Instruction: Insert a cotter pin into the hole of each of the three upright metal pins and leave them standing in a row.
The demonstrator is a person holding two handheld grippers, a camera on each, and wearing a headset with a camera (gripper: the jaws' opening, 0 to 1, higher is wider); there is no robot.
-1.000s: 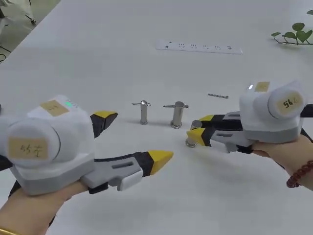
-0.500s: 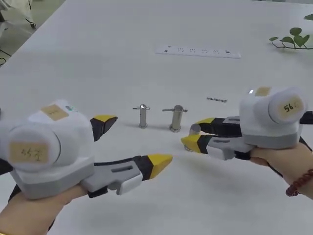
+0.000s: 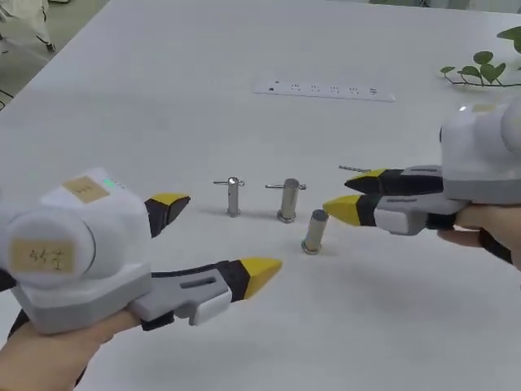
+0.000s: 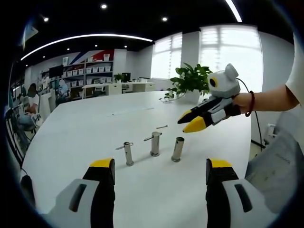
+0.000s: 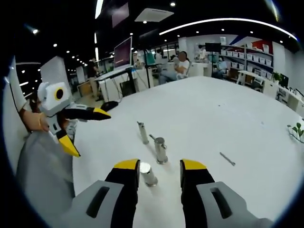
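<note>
Three metal pins stand on the white table (image 3: 163,106). The left pin (image 3: 234,198) and the middle pin (image 3: 288,200) each carry a cotter pin through the top. The third pin (image 3: 314,231) stands a little nearer, with a bare top. A loose cotter pin (image 3: 352,169) lies behind it, partly hidden by my right gripper (image 3: 352,194), which hovers open just right of the third pin, apart from it. My left gripper (image 3: 216,240) is wide open at the lower left, short of the pins. In the right gripper view the third pin (image 5: 148,174) shows ahead of the jaws.
A white power strip (image 3: 324,91) lies at the far side of the table. A leafy plant (image 3: 480,69) sits at the far right edge. Bare tabletop lies all around the pins. Seated people (image 5: 180,61) are far off in the room.
My right gripper, whose jaws were around the third pin, has pulled back to the right and upward. The third pin now stands free. My left gripper has hardly moved.
</note>
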